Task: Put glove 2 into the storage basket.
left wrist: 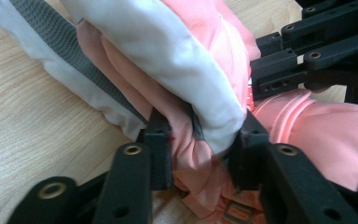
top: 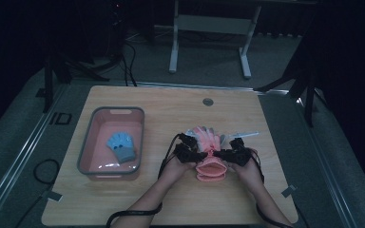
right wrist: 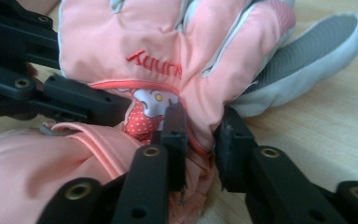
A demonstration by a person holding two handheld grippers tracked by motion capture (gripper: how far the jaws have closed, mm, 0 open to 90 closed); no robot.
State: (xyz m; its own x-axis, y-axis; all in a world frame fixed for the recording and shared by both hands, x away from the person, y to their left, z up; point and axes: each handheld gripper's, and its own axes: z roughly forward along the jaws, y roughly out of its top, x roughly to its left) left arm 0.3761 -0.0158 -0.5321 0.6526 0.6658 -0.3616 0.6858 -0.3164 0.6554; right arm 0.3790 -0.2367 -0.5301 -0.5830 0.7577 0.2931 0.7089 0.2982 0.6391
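Left gripper [left wrist: 198, 140]: jaws clenched on a pinch of the pink glove [top: 210, 154] at its wrist, white palm side bunched between them.
Right gripper [right wrist: 200, 135]: jaws clamped on the opposite edge of the wrist.
Glove: lies on the surface [top: 171, 199], between both hands, right of the bin [top: 86, 142].
Grip risk: both bites look shallow, perhaps outer fabric only; a lift could let the slick shell slide out.
Pull risk: uneven tugging would twist the glove.
Drop risk: a second, blue glove [top: 121, 146] occupies the bin.
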